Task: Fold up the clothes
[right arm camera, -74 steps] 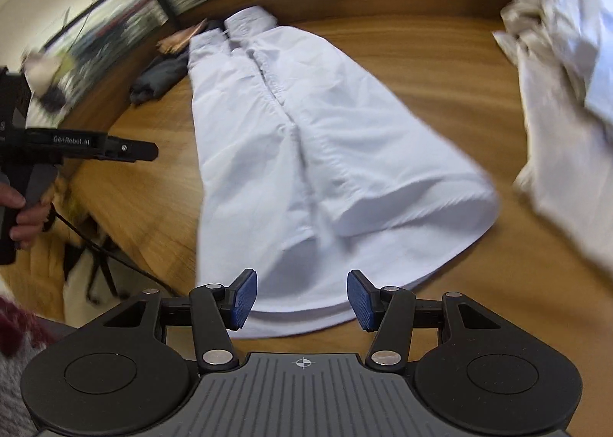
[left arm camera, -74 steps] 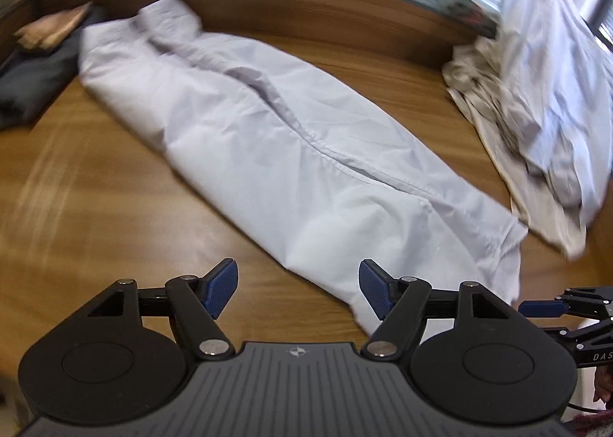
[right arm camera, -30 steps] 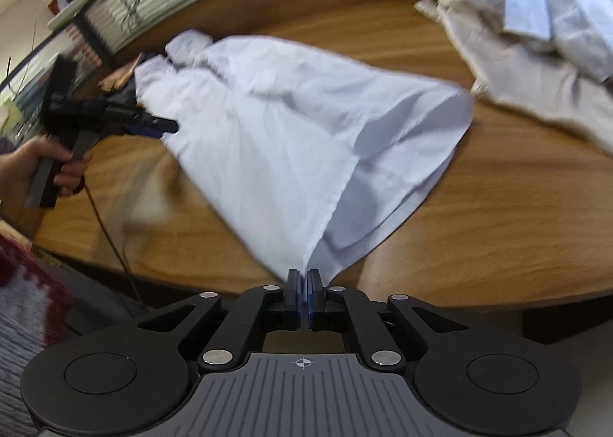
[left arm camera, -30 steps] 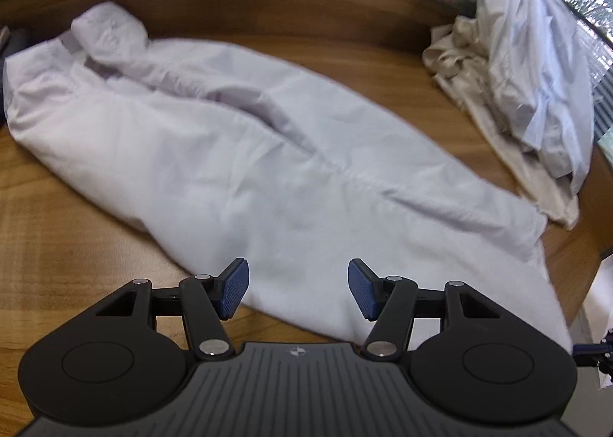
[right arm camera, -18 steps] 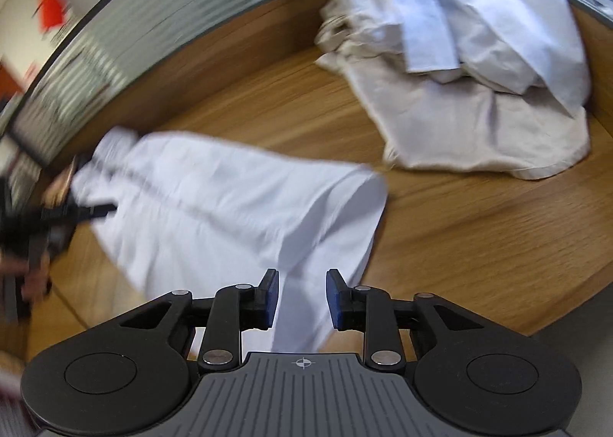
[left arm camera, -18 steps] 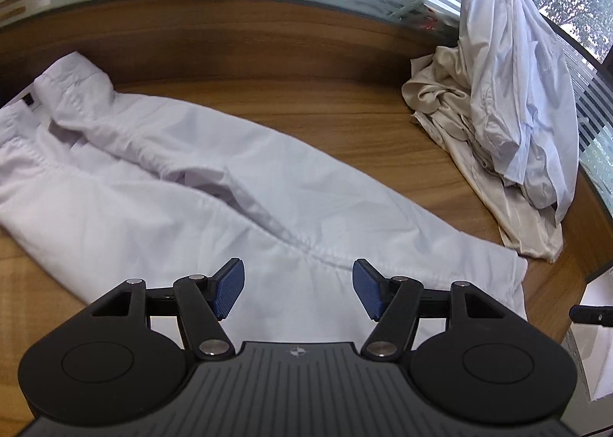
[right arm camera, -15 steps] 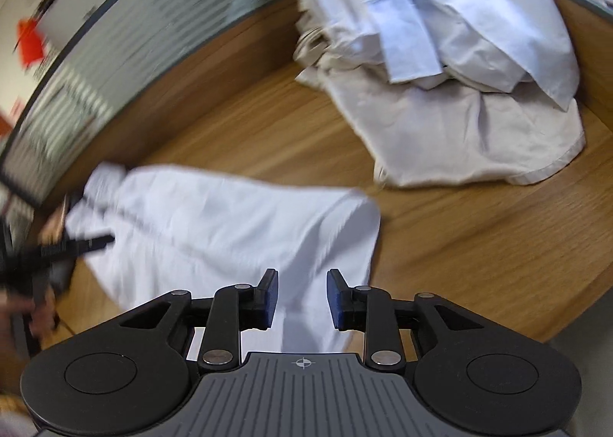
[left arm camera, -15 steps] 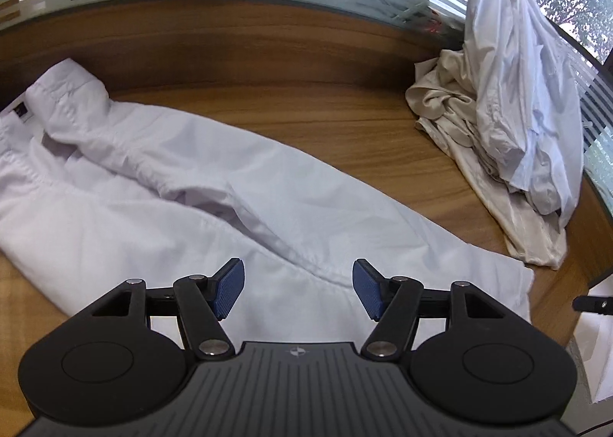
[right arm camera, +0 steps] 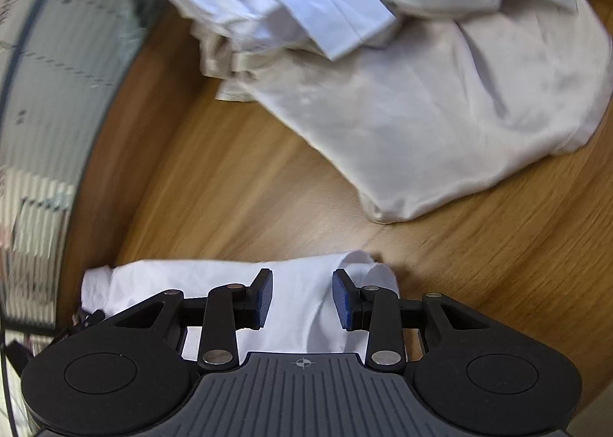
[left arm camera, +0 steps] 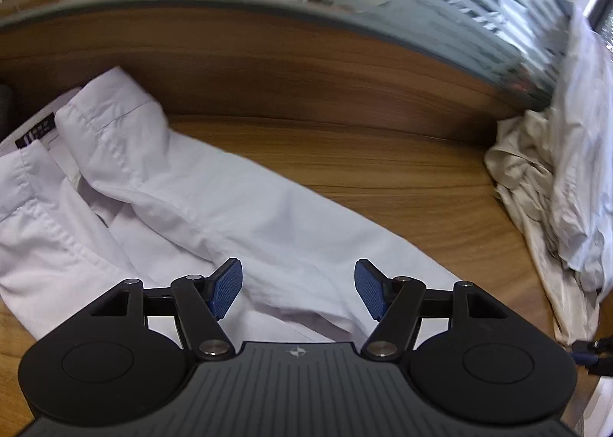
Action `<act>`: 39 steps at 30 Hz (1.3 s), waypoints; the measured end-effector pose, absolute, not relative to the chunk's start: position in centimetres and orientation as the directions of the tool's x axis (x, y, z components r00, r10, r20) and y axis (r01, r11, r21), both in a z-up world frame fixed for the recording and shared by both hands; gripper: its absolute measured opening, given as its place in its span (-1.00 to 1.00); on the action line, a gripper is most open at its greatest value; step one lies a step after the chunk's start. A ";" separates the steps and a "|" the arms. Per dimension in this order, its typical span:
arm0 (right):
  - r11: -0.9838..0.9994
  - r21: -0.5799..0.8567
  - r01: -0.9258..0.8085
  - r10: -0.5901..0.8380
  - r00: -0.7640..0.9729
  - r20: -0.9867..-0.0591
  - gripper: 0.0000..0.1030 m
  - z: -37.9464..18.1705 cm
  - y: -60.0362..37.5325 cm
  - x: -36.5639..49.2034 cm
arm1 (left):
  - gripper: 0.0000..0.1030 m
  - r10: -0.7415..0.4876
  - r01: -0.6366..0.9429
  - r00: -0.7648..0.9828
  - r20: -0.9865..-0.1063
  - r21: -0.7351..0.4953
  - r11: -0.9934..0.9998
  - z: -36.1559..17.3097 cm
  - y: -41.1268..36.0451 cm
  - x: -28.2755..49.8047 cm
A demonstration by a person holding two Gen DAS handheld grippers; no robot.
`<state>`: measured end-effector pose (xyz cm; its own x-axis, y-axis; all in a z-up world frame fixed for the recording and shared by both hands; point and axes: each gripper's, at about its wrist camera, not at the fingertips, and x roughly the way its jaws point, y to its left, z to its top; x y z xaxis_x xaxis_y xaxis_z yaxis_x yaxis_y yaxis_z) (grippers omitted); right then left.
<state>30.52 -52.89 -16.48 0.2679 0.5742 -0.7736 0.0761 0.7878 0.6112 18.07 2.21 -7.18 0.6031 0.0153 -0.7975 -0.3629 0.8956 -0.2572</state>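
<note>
Lying lengthwise on the table (left arm camera: 383,169), the shirt (left arm camera: 214,207) has its collar toward the back edge and its hem under my right gripper (right arm camera: 302,299), whose jaws are opening, pads clear of the cloth. My left gripper (left arm camera: 299,287) hangs spread and empty over its middle. Grabbing one layer could drag the shirt askew toward the pile (right arm camera: 440,123).

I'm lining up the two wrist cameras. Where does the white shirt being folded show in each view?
Left wrist: the white shirt runs from the collar at left edge down to lower centre, under the open left gripper.
Right wrist: only one end of it shows, bottom centre, behind the right gripper, whose jaws are opening with nothing between them.
Shared landmark: the clothes pile, at right in the left view, across the top in the right view.
</note>
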 end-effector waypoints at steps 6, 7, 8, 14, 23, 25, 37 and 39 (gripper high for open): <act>0.770 0.605 0.203 0.563 0.233 -0.793 -0.28 -18.7 -52.9 31.4 | 0.38 -0.006 -0.418 0.558 -0.830 -0.286 0.862 -10.1 4.7 18.7; 0.763 0.608 0.217 0.565 0.232 -0.792 -0.32 -19.0 -52.9 31.5 | 0.38 -0.009 -0.424 0.554 -0.832 -0.291 0.858 -10.5 5.0 18.7; 0.754 0.617 0.226 0.572 0.235 -0.786 -0.33 -19.1 -52.7 31.5 | 0.38 -0.010 -0.429 0.552 -0.834 -0.293 0.854 -10.8 5.2 18.6; 0.737 0.644 0.206 0.574 0.314 -0.757 -0.96 -17.4 -52.6 31.6 | 0.37 -0.009 -0.417 0.550 -0.835 -0.284 0.863 -11.2 5.4 18.6; 0.772 0.609 0.182 0.538 0.322 -0.779 -0.95 -17.0 -54.8 30.9 | 0.38 -0.010 -0.388 0.547 -0.837 -0.264 0.883 -11.2 5.0 18.9; 0.788 0.595 0.158 0.530 0.318 -0.786 -0.87 -16.9 -54.8 30.5 | 0.38 -0.010 -0.401 0.542 -0.840 -0.269 0.876 -11.1 5.1 18.8; 0.805 0.517 -0.291 0.589 0.284 -0.757 -0.56 -14.5 -52.8 23.3 | 0.38 -0.013 -0.427 0.537 -0.843 -0.285 0.858 -10.3 5.4 17.8; 0.792 0.483 -0.373 0.589 0.262 -0.764 -0.56 -15.1 -51.6 22.2 | 0.38 -0.013 -0.434 0.533 -0.846 -0.287 0.854 -10.4 5.5 17.8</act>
<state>22.22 -51.64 -15.08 0.2624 0.5890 -0.7643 -0.3727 0.7925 0.4828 17.76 5.51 -10.41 0.5331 -0.0132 -0.8459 -0.4342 0.8539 -0.2869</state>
